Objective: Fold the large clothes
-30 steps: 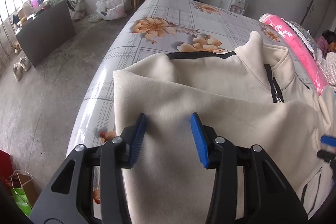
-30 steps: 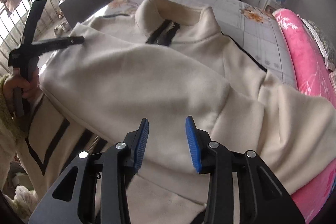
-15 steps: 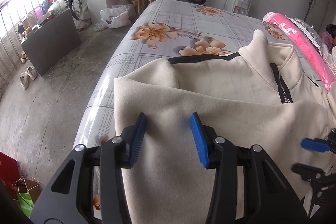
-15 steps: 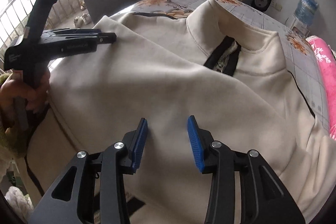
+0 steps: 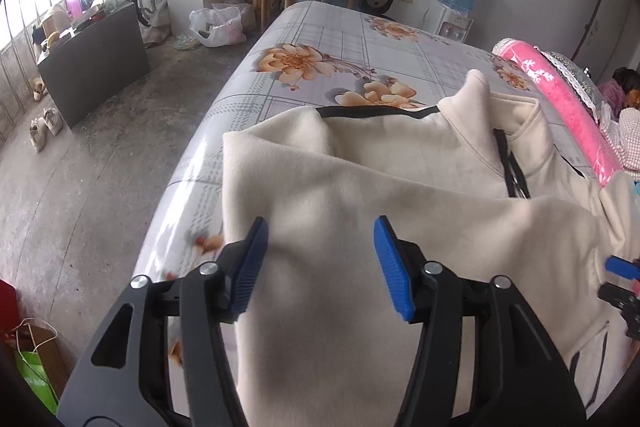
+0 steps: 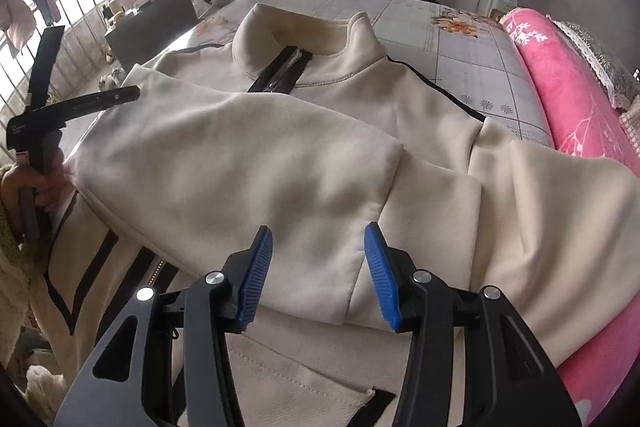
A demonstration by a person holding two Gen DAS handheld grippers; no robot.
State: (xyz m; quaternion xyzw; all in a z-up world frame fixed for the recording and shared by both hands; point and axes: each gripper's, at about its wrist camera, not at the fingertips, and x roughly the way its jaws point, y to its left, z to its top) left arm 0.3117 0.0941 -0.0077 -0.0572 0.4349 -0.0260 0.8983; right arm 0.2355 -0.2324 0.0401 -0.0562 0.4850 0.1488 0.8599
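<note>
Cream fleece zip jacket (image 6: 248,167) spread mid-frame, beyond both grippers. Left gripper (image 5: 320,259) and right gripper (image 6: 318,257) opening, gripping nothing.

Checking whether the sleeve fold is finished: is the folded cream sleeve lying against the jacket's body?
Touching. In the right wrist view the folded sleeve lies flat across the jacket chest, with no gap showing beneath it.

Soft window daylight from left; fisheye-warped edges.
</note>
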